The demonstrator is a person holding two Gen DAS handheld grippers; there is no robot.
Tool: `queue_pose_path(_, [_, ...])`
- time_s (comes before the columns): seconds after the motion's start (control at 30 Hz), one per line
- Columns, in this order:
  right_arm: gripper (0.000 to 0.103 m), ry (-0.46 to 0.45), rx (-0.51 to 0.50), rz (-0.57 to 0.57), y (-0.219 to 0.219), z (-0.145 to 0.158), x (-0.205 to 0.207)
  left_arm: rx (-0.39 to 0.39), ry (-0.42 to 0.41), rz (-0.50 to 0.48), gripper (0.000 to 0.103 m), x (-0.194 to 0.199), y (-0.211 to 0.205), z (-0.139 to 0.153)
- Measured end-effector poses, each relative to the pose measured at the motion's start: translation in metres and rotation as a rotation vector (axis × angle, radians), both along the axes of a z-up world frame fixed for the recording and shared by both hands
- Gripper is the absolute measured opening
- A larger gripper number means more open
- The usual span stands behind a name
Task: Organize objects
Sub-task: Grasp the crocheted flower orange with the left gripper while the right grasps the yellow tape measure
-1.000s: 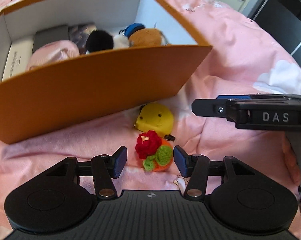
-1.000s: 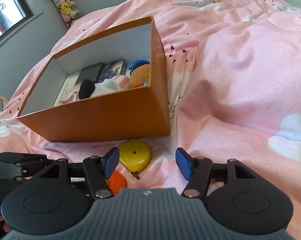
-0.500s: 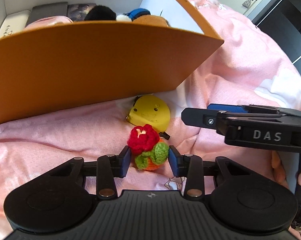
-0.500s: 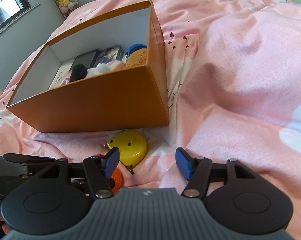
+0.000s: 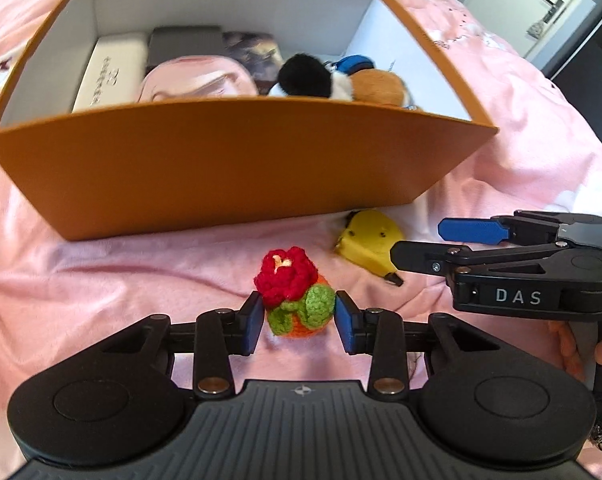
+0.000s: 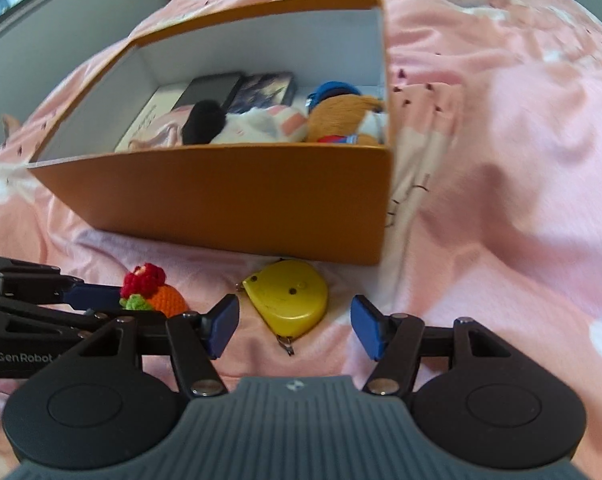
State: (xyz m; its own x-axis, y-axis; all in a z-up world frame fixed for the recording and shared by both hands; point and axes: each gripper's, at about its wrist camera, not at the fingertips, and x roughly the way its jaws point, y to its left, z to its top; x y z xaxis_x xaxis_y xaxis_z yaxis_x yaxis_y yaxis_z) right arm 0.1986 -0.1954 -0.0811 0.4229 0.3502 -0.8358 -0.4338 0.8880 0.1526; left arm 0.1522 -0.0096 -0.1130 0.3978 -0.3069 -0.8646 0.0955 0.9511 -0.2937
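Note:
A crocheted toy (image 5: 297, 292), a red flower with green leaves on an orange base, lies on the pink bedspread in front of the orange box (image 5: 237, 168). My left gripper (image 5: 299, 320) is shut on it, with a blue pad against each side. The same toy (image 6: 153, 292) shows at the left of the right wrist view, beside the left gripper's fingers (image 6: 93, 296). A yellow tape measure (image 6: 289, 300) lies just below the box's (image 6: 229, 200) near wall. My right gripper (image 6: 295, 326) stands open, with its pads on either side of the tape measure's near end and not touching it. In the left wrist view this gripper (image 5: 419, 240) partly hides the tape measure (image 5: 367, 236).
Inside the box lie a white case (image 5: 109, 72), a dark flat case (image 5: 185, 42), a pink pouch (image 5: 197, 80) and plush toys (image 5: 341, 80). Rumpled pink bedspread (image 6: 501, 200) surrounds everything. A door and dark furniture stand at the far right (image 5: 581, 20).
My left gripper's jaws have closed onto the crocheted toy. The right gripper has slid in around the yellow tape measure's near end. Both views have shifted relative to the box.

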Motion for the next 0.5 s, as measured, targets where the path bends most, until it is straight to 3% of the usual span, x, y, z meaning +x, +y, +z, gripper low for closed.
queue_pose_path(0.13, [0.063, 0.01, -0.023, 0.033, 0.011, -0.007, 0.006, -0.008, 0.013, 0.008, 0.043, 0.002, 0.003, -0.008])
queue_pose_path(0.27, [0.055, 0.052, -0.038, 0.035, 0.015, -0.022, 0.014, -0.027, 0.036, 0.02, 0.048, 0.004, 0.007, -0.016])
queue_pose_path(0.5, [0.055, 0.074, -0.033, 0.037, 0.017, -0.035, 0.021, -0.027, 0.059, 0.017, 0.049, 0.005, 0.005, -0.023])
